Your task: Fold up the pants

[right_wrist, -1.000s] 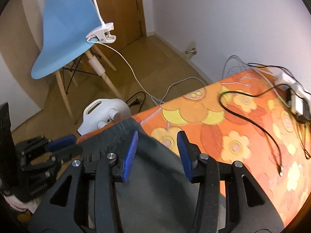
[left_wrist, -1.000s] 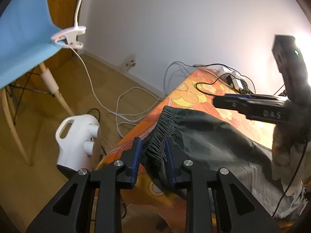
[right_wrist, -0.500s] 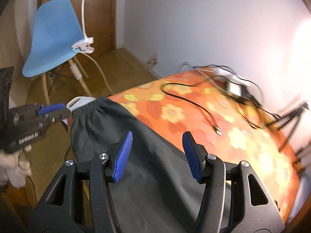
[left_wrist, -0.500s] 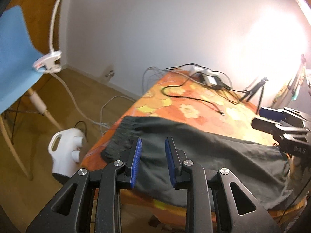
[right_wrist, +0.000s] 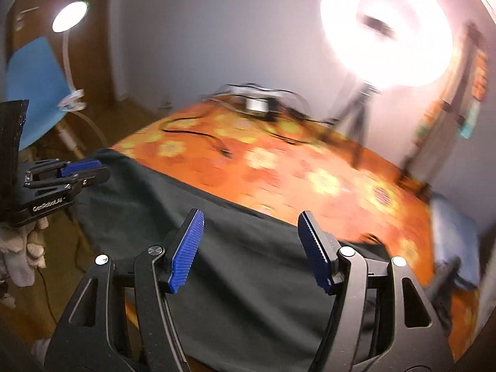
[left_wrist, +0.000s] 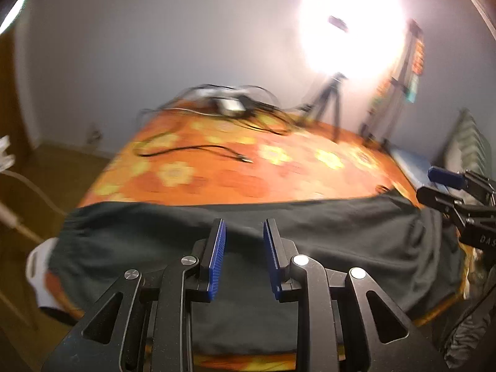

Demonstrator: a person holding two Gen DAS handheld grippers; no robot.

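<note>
Left gripper (left_wrist: pixel 243 255) & right gripper (right_wrist: pixel 249 249) both hung agape, empty, above dark pants (left_wrist: pixel 310 232) | pants lay along near edge of floral table (left_wrist: pixel 217 179), part overhanging | risk: overhang could drag pants to floor; loose cable (left_wrist: pixel 192 150) could snag.

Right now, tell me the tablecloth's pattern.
Orange tablecloth with yellow flowers, clearest in the left wrist view.
</note>
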